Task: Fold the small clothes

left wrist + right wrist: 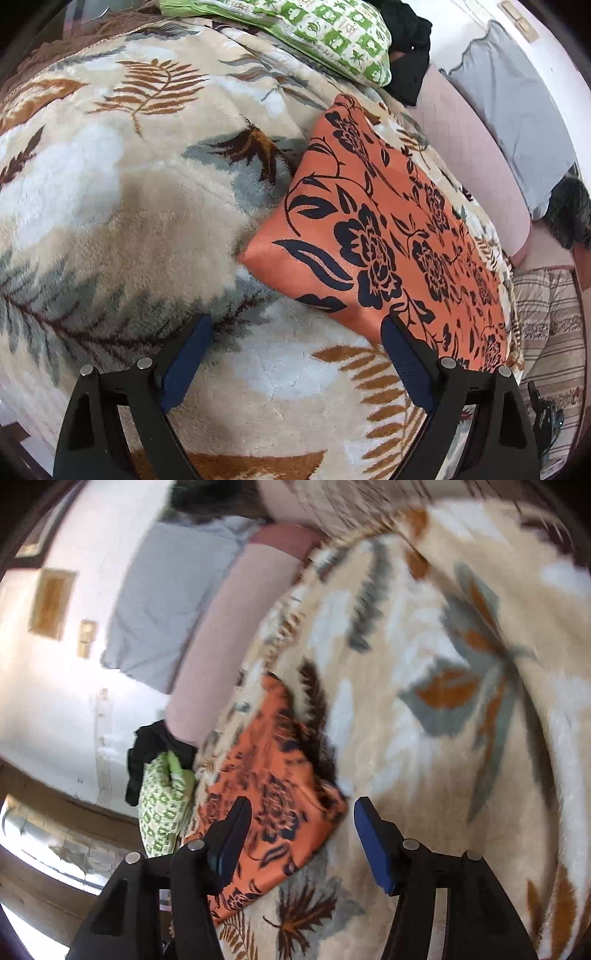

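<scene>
An orange cloth with black flower print (388, 236) lies folded flat on a plush leaf-pattern blanket (129, 206). My left gripper (295, 332) is open and empty, just short of the cloth's near edge; its right finger (402, 365) overlaps that edge. In the right wrist view the same orange cloth (280, 794) lies on the blanket (443, 664). My right gripper (301, 819) is open and empty above the cloth's corner. That view is blurred.
A green-and-white patterned cloth (332, 33) and a dark garment (410, 51) lie at the blanket's far end. A pink bolster (476, 155) and a grey pillow (517, 110) lie against the wall. A striped fabric (550, 332) shows at the right.
</scene>
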A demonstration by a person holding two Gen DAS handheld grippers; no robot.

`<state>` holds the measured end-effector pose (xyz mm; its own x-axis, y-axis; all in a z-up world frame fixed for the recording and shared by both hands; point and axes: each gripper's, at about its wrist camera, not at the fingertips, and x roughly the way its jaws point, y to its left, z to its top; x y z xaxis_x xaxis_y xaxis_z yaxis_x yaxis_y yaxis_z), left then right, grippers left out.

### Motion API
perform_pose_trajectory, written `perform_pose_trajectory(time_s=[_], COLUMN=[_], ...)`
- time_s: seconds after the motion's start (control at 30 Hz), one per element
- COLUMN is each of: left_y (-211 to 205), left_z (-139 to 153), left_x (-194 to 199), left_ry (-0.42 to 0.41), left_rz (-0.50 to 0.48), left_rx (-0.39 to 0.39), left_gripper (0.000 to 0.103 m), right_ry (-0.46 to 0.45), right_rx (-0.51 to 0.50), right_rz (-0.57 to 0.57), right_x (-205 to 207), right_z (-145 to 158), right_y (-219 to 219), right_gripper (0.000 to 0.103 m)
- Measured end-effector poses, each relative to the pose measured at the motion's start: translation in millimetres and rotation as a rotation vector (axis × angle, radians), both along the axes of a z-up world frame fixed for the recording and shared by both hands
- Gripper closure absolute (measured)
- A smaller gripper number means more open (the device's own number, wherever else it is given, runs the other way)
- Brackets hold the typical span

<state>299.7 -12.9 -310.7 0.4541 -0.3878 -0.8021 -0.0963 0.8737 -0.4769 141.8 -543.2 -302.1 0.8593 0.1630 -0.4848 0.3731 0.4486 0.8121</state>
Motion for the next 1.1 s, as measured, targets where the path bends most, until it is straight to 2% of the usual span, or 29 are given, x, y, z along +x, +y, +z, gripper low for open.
perform_pose_trajectory(time_s=[0.03,0.1,0.17,0.3,0.4,0.47,0.5,0.57,0.6,0.63,0.73,0.77,0.8,0.87,0.97,1.0,1.03,1.1], left_y=[-0.3,-0.5,-4.9,-17.2,-13.6,-10.9,-12.0,-20.5,-25.7,-30.6,-31.9,-30.6,-28.5,-23.3,-23.4,-24.9,-27.0,-33.1], left_z=[0.8,-0.1,-2.2,-5.4,-11.1,-12.5,-11.3,-6.3,-3.1,-1.4,-5.7,-8.5,-12.6,-17.1,-15.9,-15.0,-14.2,-11.5], left_x=[-1.2,-2.5,-1.4,16.3,31.1,33.2,33.9,36.7,37.0,37.4,41.0,43.0,45.2,46.1,45.6,45.8,46.3,49.1], left_ry=[-0.004,-0.001,-0.003,-0.023,-0.022,-0.030,-0.043,-0.074,-0.092,-0.105,-0.103,-0.093,-0.079,-0.075,-0.097,-0.106,-0.115,-0.129], left_rz=[-0.001,-0.008,0.001,0.007,0.032,0.052,0.051,0.028,0.014,0.002,0.001,0.007,0.016,0.047,0.064,0.068,0.070,0.061], left_rx=[-0.013,-0.092,-0.135,-0.124,-0.201,-0.249,-0.266,-0.236,-0.192,-0.158,-0.161,-0.172,-0.195,-0.257,-0.285,-0.280,-0.269,-0.201], left_gripper=[0.010,0.010,0.010,0.015,0.015,0.015,0.020,0.033,0.049,0.055,0.054,0.050,0.040,0.037,0.037,0.038,0.052,0.064], right_ry=[-0.027,-0.058,-0.054,-0.022,-0.008,-0.012,-0.014,-0.007,0.007,0.033,0.092,0.085,0.086,0.085,0.015,0.006,0.012,0.078], right_rx=[-0.014,-0.059,-0.112,-0.131,-0.180,-0.176,-0.172,-0.156,-0.146,-0.134,-0.119,-0.121,-0.121,-0.110,-0.154,-0.183,-0.202,-0.188], right_rz=[0.020,0.065,0.101,0.220,0.314,0.354,0.371,0.404,0.418,0.435,0.461,0.459,0.461,0.459,0.429,0.429,0.432,0.456], right_x=[2.2,13.8,29.7,74.8,102.2,112.7,117.9,129.1,133.9,139.1,148.3,148.7,148.4,148.1,140.5,141.4,143.1,150.7], right_z=[5.7,15.9,22.5,17.1,14.3,11.2,9.3,1.9,-4.9,-13.2,-35.1,-36.4,-36.3,-35.7,-17.6,-13.4,-13.2,-26.9], right_y=[5.8,27.1,50.0,102.8,145.4,162.4,171.2,184.5,189.6,194.6,204.3,205.1,205.1,203.4,198.2,199.4,200.9,204.1], right_gripper=[0.041,0.047,0.068,0.069,0.069,0.069,0.069,0.069,0.069,0.069,0.068,0.068,0.068,0.068,0.069,0.069,0.069,0.070])
